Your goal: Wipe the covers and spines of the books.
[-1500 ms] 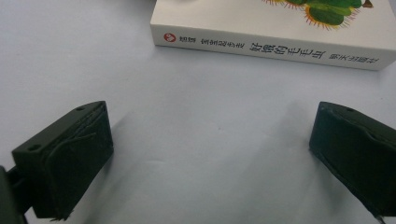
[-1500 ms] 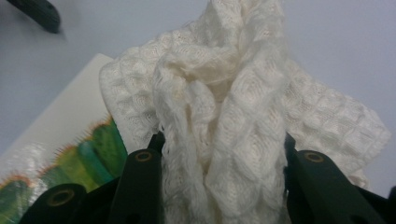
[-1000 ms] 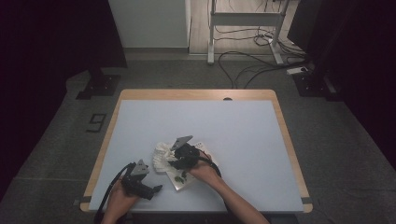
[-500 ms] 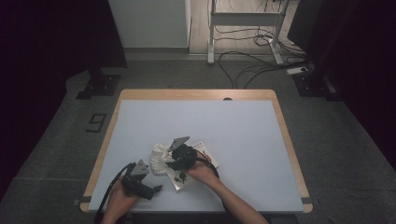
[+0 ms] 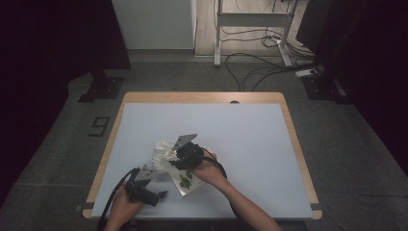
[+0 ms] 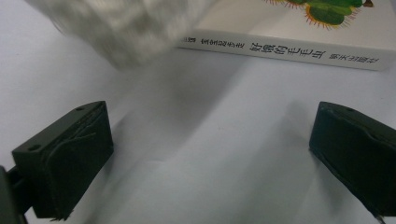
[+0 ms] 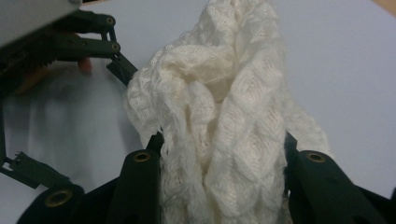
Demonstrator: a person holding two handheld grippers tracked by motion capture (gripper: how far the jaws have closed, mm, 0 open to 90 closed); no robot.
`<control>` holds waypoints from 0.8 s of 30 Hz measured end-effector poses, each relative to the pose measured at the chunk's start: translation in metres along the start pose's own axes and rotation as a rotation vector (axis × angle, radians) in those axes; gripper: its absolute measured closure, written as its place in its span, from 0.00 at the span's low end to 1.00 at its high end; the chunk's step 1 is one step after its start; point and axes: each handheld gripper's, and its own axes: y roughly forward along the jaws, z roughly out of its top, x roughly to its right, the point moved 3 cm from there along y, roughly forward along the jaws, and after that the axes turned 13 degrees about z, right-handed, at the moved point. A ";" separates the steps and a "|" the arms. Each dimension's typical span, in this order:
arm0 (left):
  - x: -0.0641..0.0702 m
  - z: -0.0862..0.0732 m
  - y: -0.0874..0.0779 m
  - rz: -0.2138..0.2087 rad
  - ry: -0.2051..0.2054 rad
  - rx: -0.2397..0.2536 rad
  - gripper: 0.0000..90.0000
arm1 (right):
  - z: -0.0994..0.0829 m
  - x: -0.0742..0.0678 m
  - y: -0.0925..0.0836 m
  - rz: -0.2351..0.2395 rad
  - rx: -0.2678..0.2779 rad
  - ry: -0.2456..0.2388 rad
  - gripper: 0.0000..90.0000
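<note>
Overhead, a dim room with grey carpet, black cables and a white metal stand (image 5: 250, 19) surrounds my pale blue table with its light wooden rim (image 5: 202, 97). Near the table's front edge lies a white picture book with a green drawing on its cover (image 5: 186, 182), its printed spine facing my left gripper (image 5: 159, 195). That gripper rests low on the table, jaws wide apart with nothing between them. My right gripper (image 5: 174, 158) sits just above the book, its jaws clamped on a bunched cream open-knit cloth (image 7: 219, 121), which fills the gap between both fingers (image 7: 140, 186) and drapes toward the tabletop beside the book.
</note>
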 end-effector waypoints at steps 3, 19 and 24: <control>0.000 0.000 0.000 0.000 -0.001 0.001 0.00 | 0.005 0.001 -0.006 -0.007 0.007 -0.007 0.65; 0.000 0.000 0.000 -0.001 -0.002 0.002 0.00 | 0.019 0.005 -0.034 -0.040 0.039 -0.017 0.65; 0.000 0.000 0.000 -0.001 -0.001 0.002 0.00 | 0.015 0.010 -0.046 -0.057 0.052 -0.005 0.65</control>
